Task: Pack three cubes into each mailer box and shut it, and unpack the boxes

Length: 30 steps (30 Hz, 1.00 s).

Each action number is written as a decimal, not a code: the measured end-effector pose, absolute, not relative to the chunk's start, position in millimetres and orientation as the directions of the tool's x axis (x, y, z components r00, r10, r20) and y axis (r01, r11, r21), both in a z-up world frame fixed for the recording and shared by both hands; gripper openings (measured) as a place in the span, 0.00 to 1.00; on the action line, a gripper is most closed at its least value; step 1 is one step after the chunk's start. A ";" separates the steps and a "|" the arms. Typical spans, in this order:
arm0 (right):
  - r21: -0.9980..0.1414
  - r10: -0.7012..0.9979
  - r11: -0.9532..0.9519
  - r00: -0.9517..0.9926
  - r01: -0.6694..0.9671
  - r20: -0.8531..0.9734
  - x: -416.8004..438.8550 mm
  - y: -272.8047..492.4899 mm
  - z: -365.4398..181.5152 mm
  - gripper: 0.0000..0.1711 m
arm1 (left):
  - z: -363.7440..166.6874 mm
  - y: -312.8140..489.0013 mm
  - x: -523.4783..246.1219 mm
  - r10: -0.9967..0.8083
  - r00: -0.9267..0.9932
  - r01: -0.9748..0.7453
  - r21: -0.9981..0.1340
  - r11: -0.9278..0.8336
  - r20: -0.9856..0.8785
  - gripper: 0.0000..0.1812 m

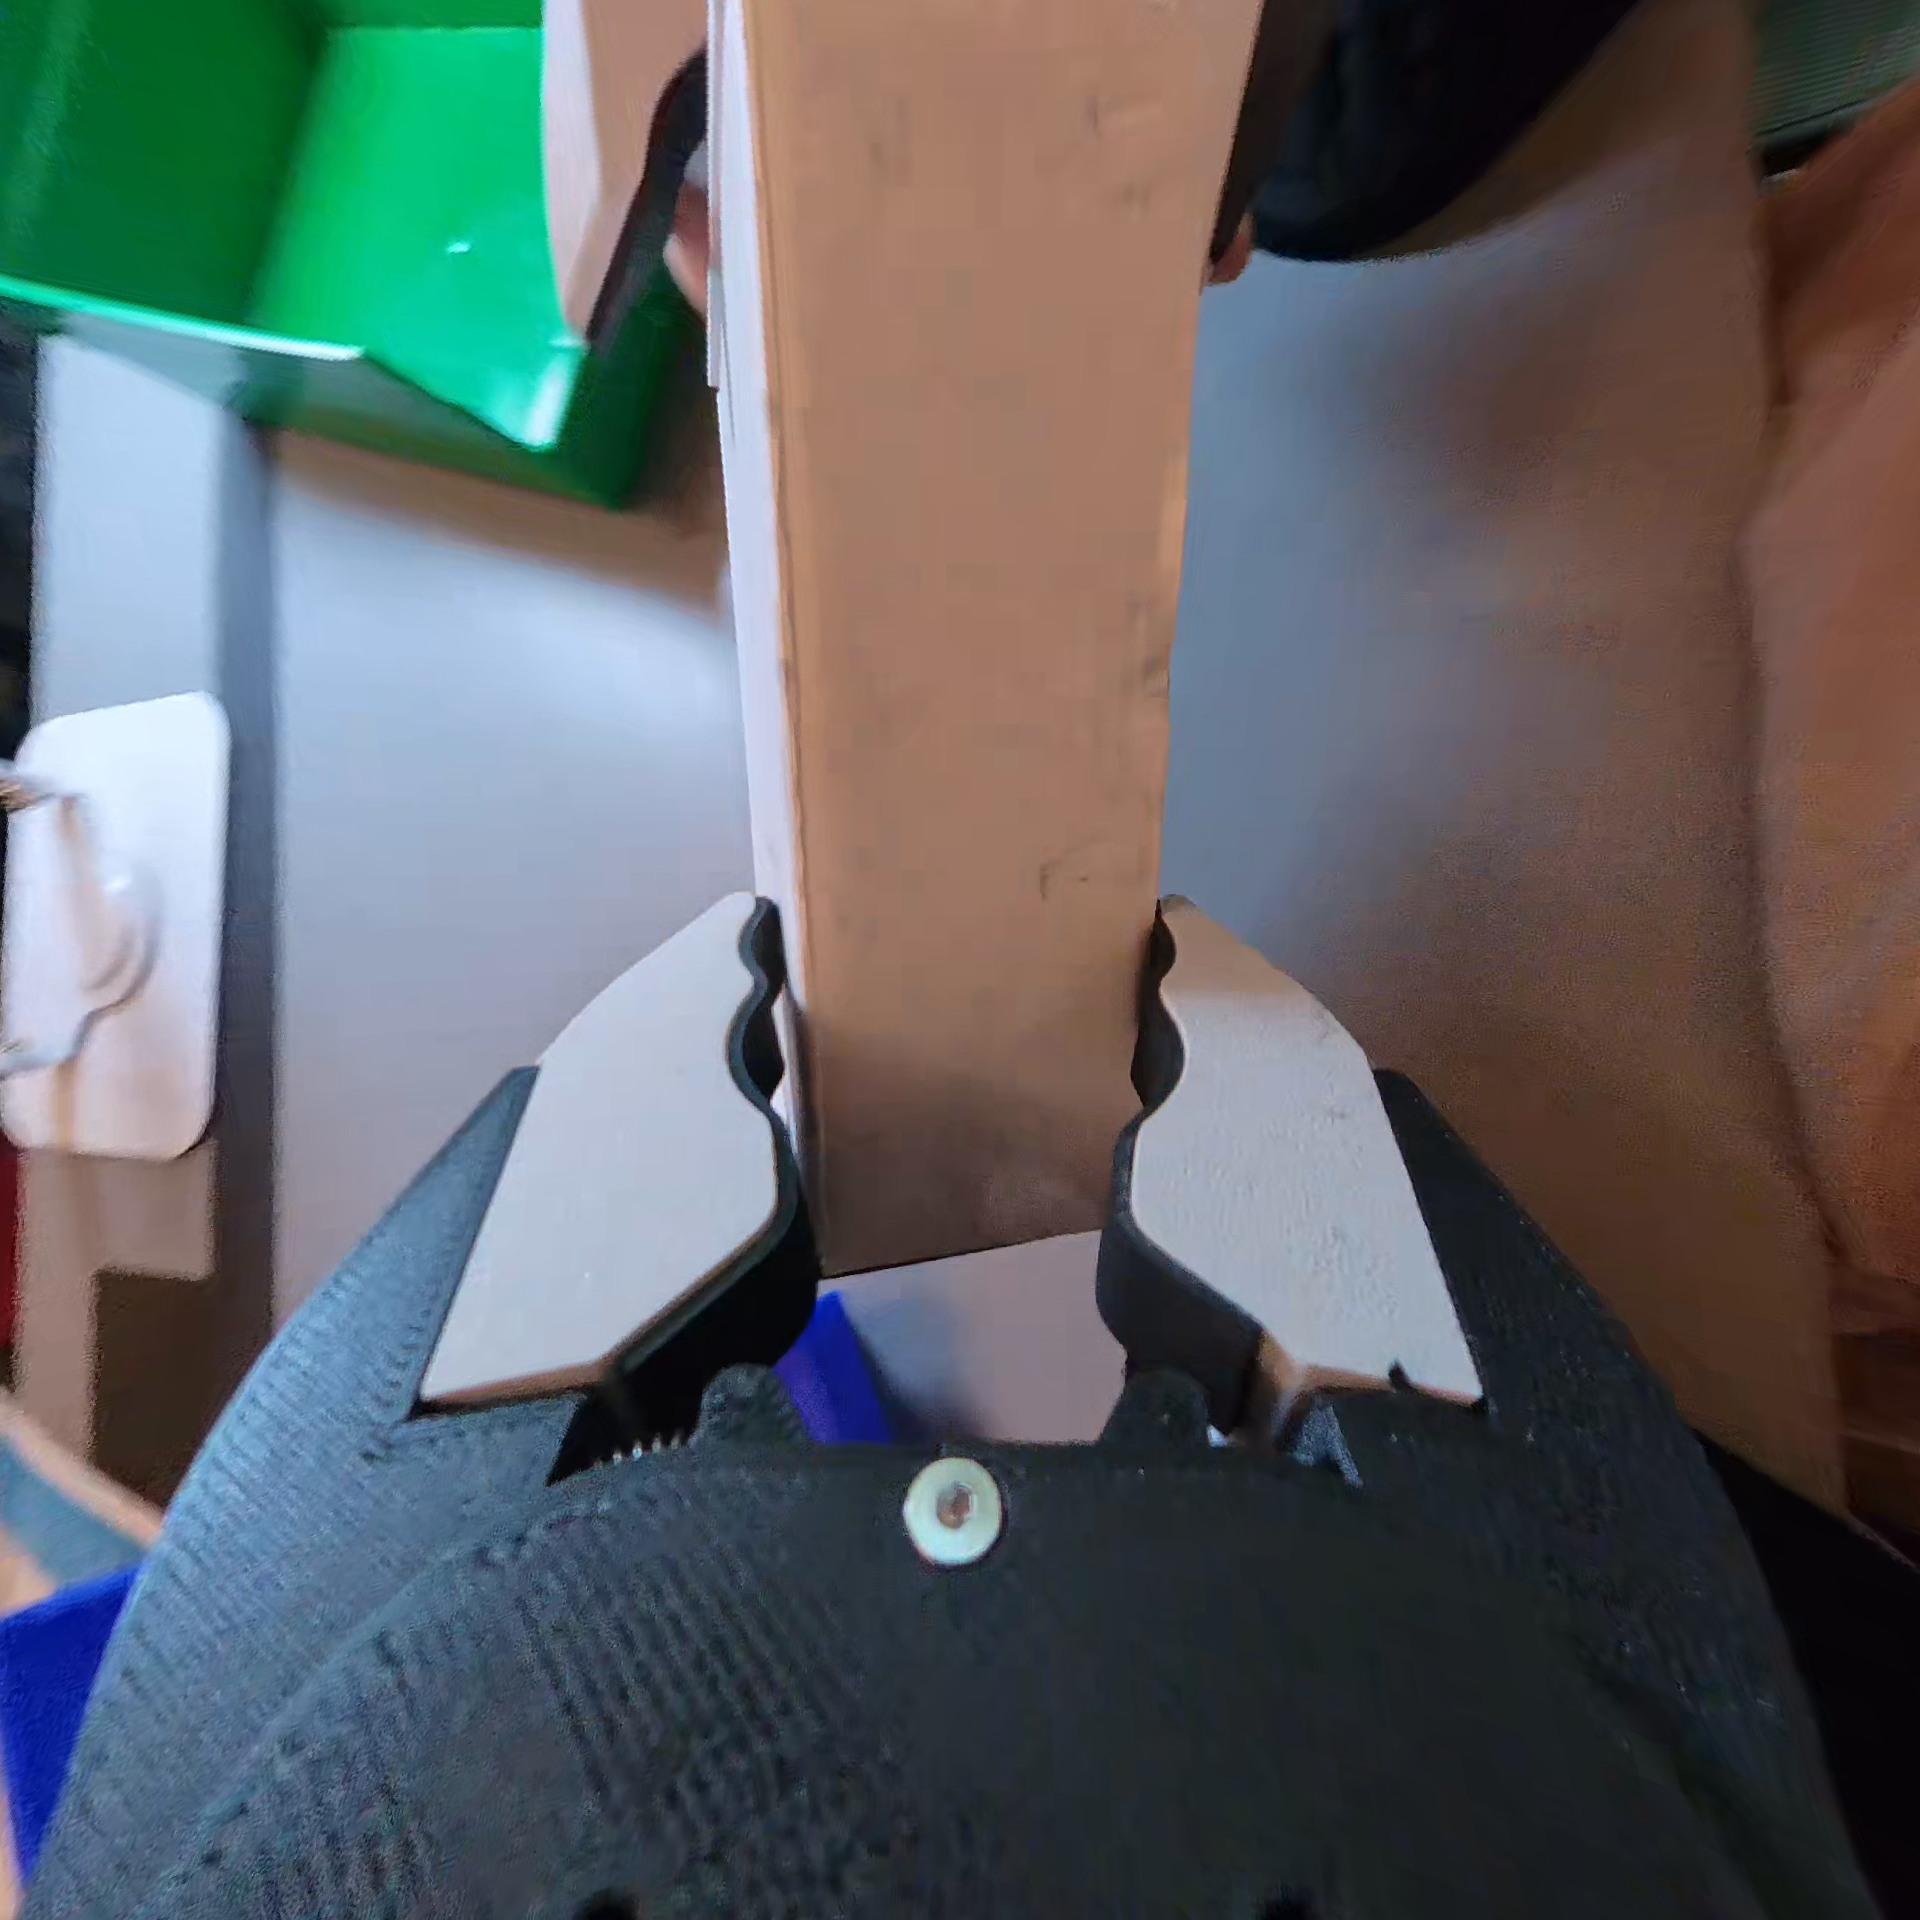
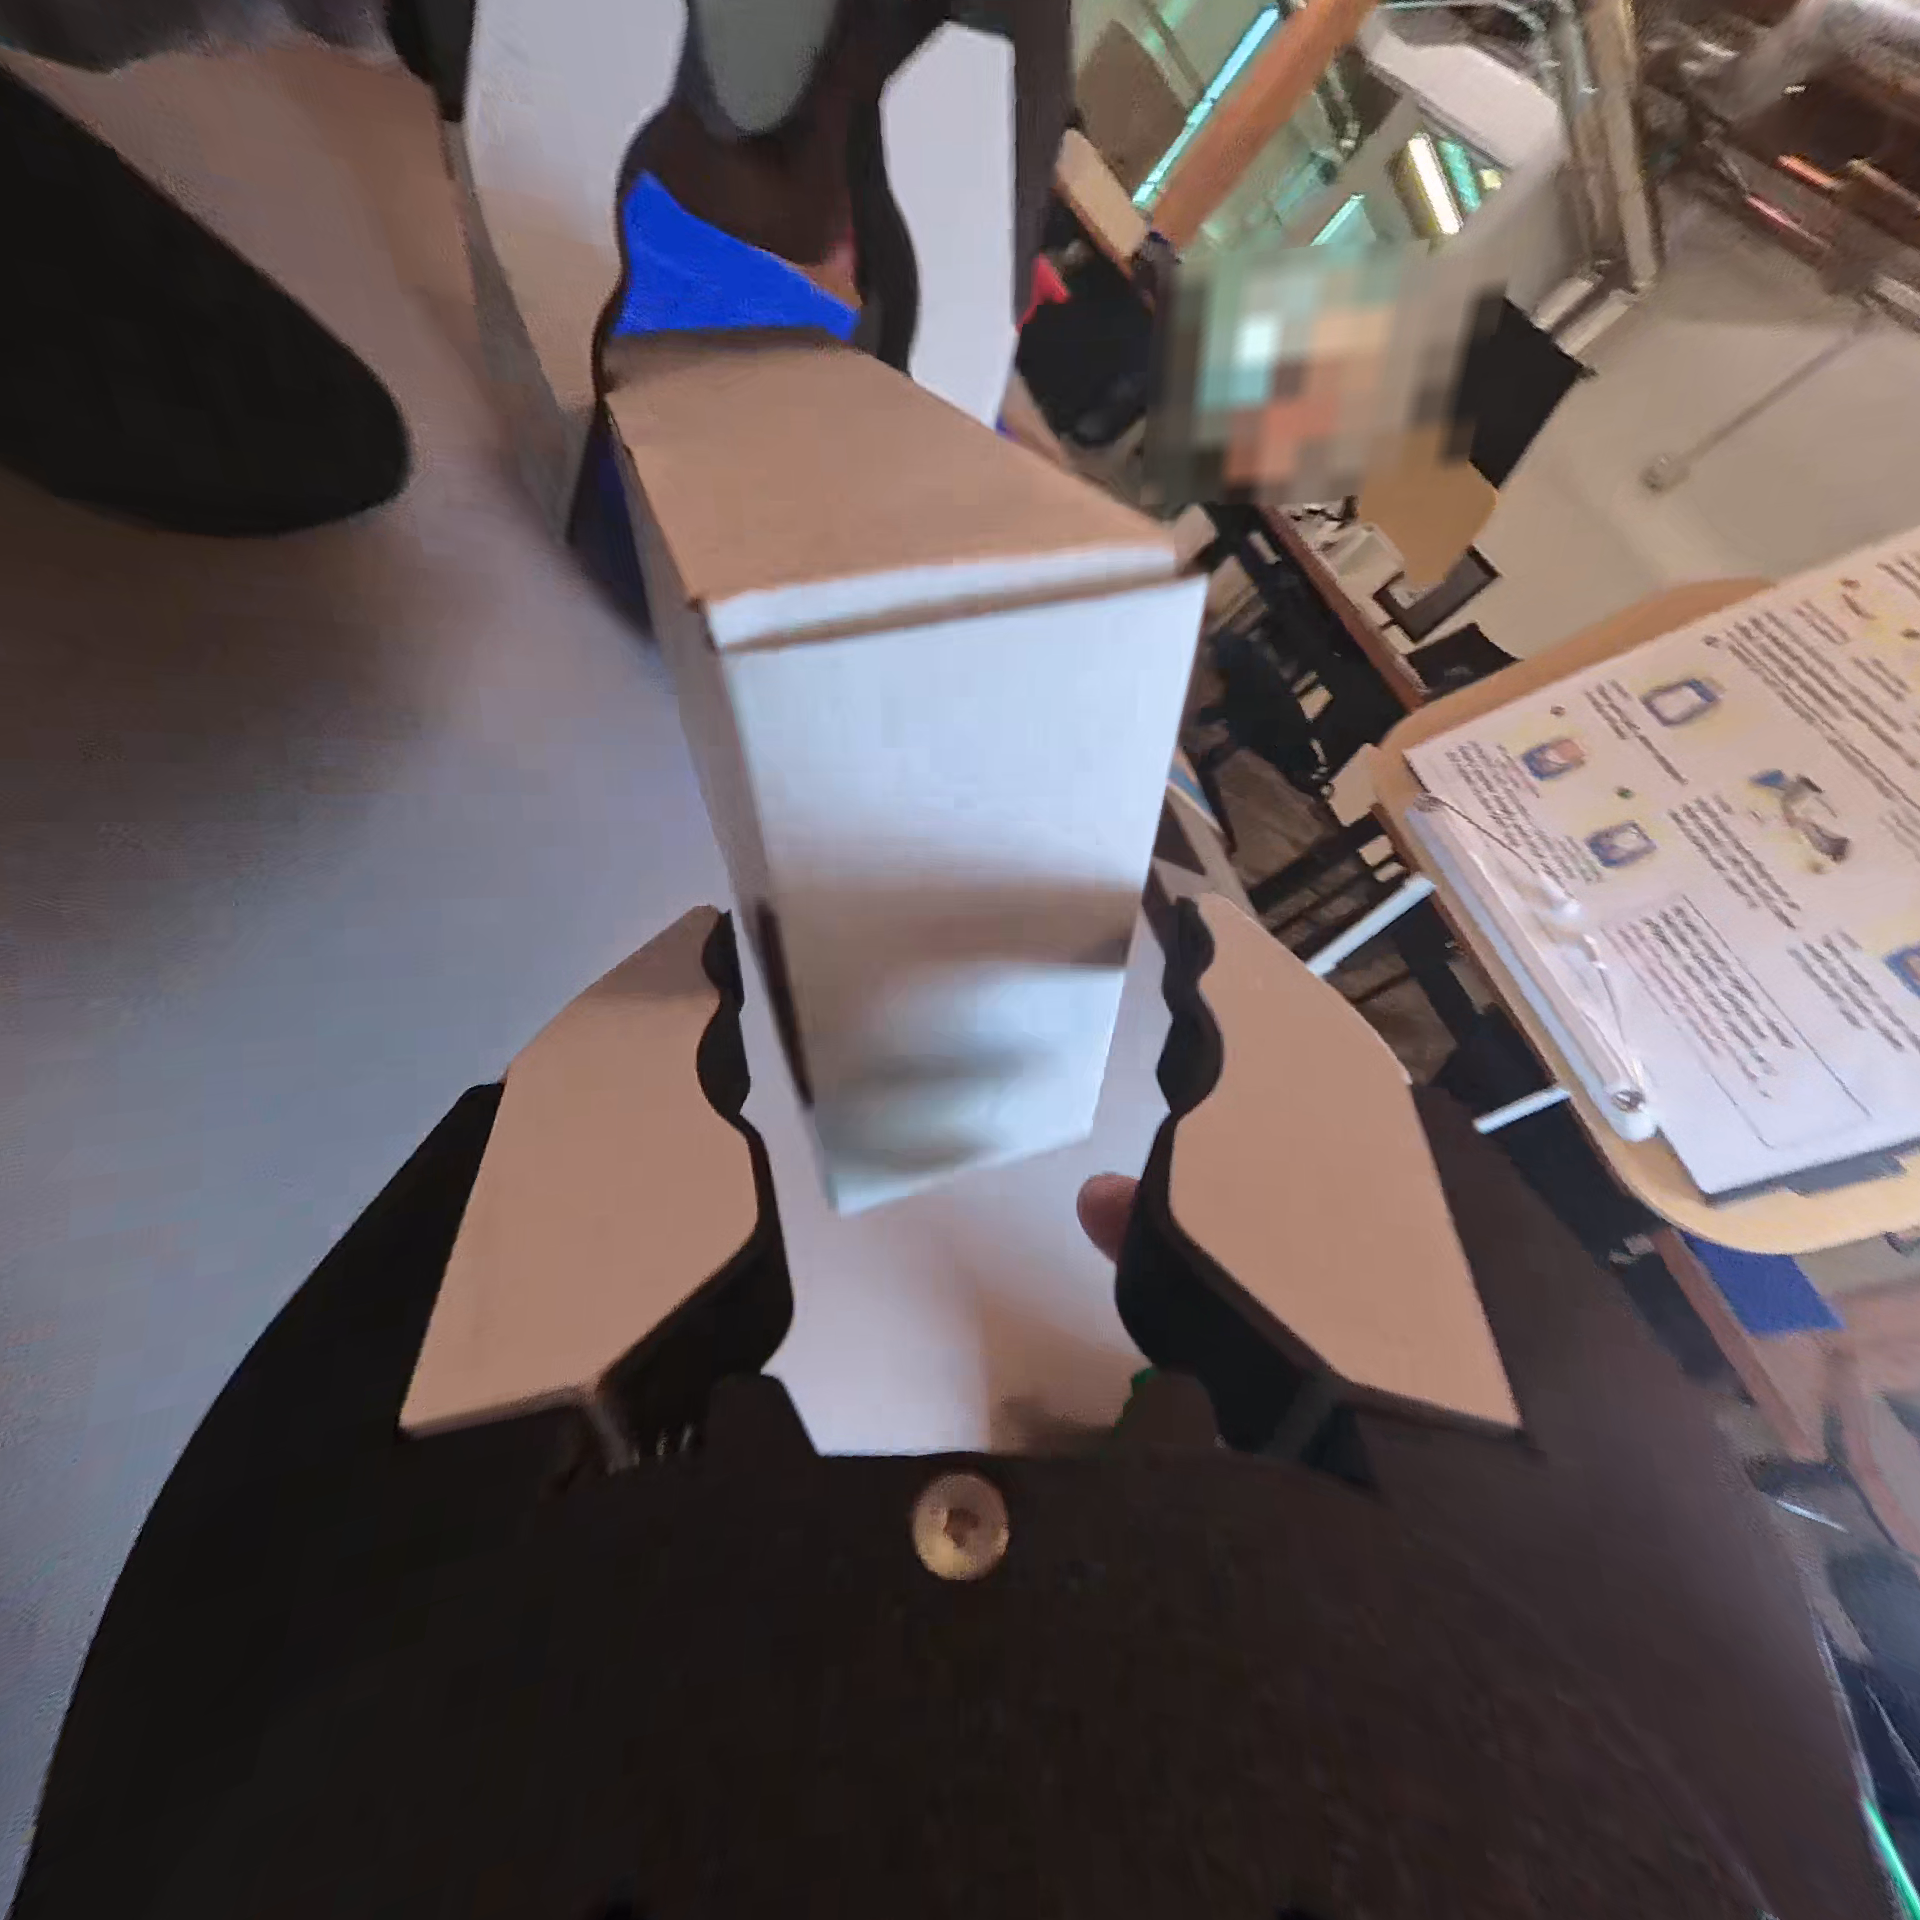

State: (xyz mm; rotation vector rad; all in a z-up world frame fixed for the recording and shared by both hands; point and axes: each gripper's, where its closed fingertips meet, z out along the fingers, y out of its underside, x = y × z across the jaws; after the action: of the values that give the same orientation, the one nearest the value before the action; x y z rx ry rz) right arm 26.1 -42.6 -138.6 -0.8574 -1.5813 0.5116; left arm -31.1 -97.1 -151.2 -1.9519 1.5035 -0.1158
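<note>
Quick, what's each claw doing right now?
Left gripper: shut on the mailer box, clamping one end.
Right gripper: around the box's other end; gaps show beside it, so whether it grips cannot be told.

mailer box (image 1: 977, 623) top cut off, contents hidden

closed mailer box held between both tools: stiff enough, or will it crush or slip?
Probably stiff: the mailer box keeps straight edges where the left tool clamps it. Likely light, since it spans to the right tool without visible sag. The cardboard looks matte and the fingers are ridged, so slipping seems unlikely; its contents can't be seen.
</note>
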 end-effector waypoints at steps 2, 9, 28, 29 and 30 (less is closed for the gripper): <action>-0.713 0.758 0.645 -0.115 0.276 0.642 24.0 -55.9 -155.1 0.43 | -162.6 -101.6 -26.0 -0.919 0.292 -0.847 -0.519 -0.119 -0.266 0.37; -0.880 0.907 0.421 -0.107 0.221 0.407 31.2 -43.3 -154.3 0.42 | -131.1 -82.7 -27.9 -0.858 0.470 -0.543 -0.834 -0.094 -0.210 0.37; -0.976 0.989 0.147 -0.037 0.163 0.143 24.9 -29.5 -148.7 0.44 | -151.0 -68.2 -33.8 -0.744 0.668 -0.270 -0.943 -0.197 -0.035 0.44; -0.976 0.985 0.166 0.013 0.141 0.169 27.8 -22.3 -140.8 0.42 | -153.4 -65.7 -39.1 -0.730 0.684 -0.259 -0.938 -0.230 -0.010 0.44; -0.976 0.980 0.182 0.059 0.124 0.190 31.7 -16.2 -132.6 0.40 | -155.8 -63.4 -43.4 -0.715 0.699 -0.242 -0.933 -0.265 0.022 0.44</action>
State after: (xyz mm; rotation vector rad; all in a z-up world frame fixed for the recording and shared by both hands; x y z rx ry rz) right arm 31.7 -16.2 -132.6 -1.1859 -1.3247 0.9605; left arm -43.4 -63.4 -155.8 -1.8280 0.7531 -0.5468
